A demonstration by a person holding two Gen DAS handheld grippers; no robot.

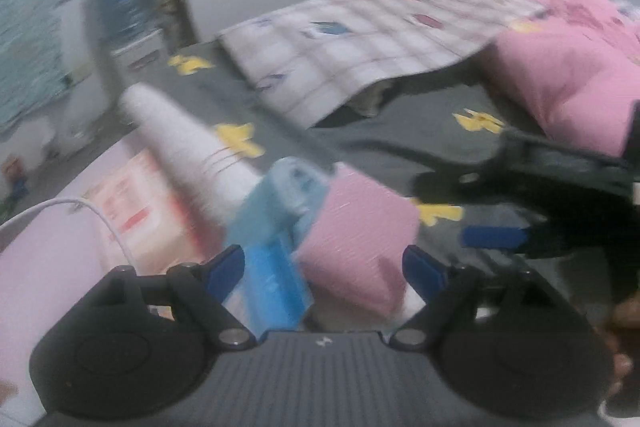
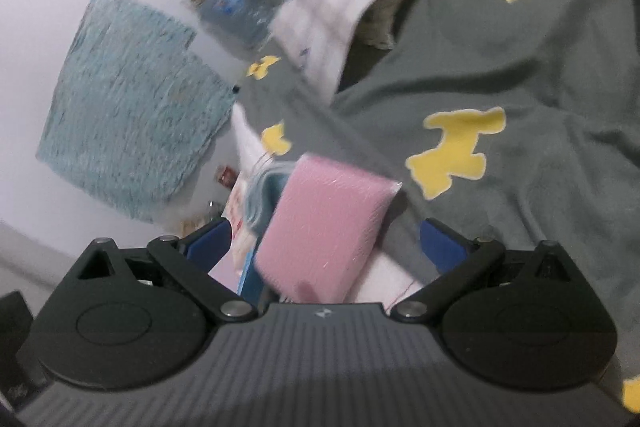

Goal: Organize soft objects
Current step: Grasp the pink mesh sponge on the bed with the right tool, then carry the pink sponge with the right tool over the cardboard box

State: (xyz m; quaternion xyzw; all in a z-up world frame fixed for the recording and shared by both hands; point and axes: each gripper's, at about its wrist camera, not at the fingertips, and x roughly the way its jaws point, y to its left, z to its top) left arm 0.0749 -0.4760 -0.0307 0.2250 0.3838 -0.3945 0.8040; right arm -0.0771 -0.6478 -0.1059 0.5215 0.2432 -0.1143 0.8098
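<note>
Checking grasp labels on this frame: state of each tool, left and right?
Left tool: open, holding nothing; pink folded cloth lies ahead between its fingers.
Right tool: open, holding nothing; the same pink cloth sits ahead of it.

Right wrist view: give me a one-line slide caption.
Open right gripper over a pink wrapped pack at the edge of a grey bedsheet with yellow prints.

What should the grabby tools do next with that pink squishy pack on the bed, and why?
Probably bring the right tool forward a little and close it on the pink pack. Both tools stand open and hold nothing; the left tool also frames the pack, beside a blue pack. The pink pack lies loose on the grey bedsheet, not yet sorted. The pictures are blurred, so go slowly.
</note>
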